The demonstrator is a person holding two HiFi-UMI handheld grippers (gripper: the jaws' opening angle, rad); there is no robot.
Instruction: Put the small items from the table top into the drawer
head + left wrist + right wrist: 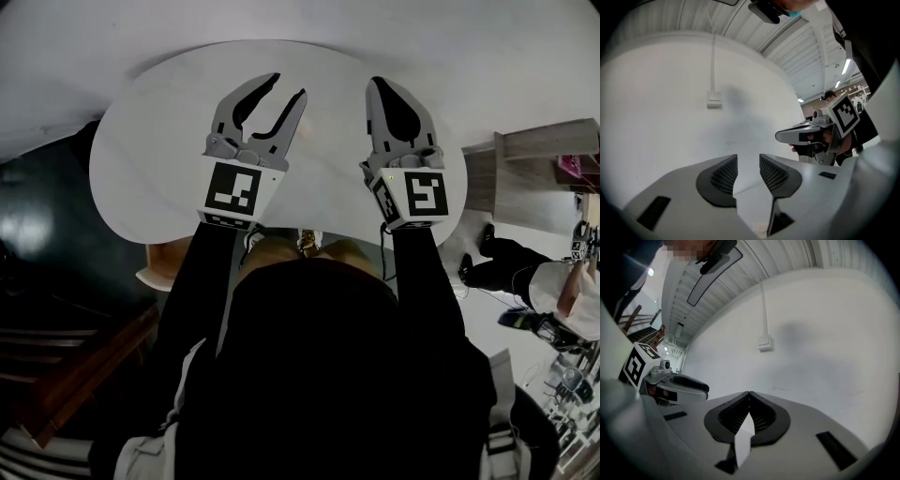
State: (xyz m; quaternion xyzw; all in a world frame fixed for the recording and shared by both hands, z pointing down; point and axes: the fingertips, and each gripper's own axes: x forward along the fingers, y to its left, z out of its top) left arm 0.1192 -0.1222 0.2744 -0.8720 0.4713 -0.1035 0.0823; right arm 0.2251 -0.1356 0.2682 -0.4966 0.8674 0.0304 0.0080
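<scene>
A white oval table top point(159, 141) lies below me, and no small items show on it. My left gripper point(288, 86) hovers over its middle, open, with nothing between the jaws. To its right my right gripper point(379, 84) is shut with nothing in it. In the left gripper view the left gripper point(747, 161) has its pads apart and faces a white wall, with the right gripper point(806, 136) beside it. The right gripper view shows the right gripper point(749, 393) with pads touching and the left gripper point(679, 383) at its left. No drawer can be clearly told.
A tan wooden piece point(164, 267) pokes out under the table's near left edge. A wooden shelf unit point(544, 169) stands at the right, with another person point(572, 291) beyond it. Dark stairs point(56, 375) are at the left. A wall box with a cable point(714, 99) is ahead.
</scene>
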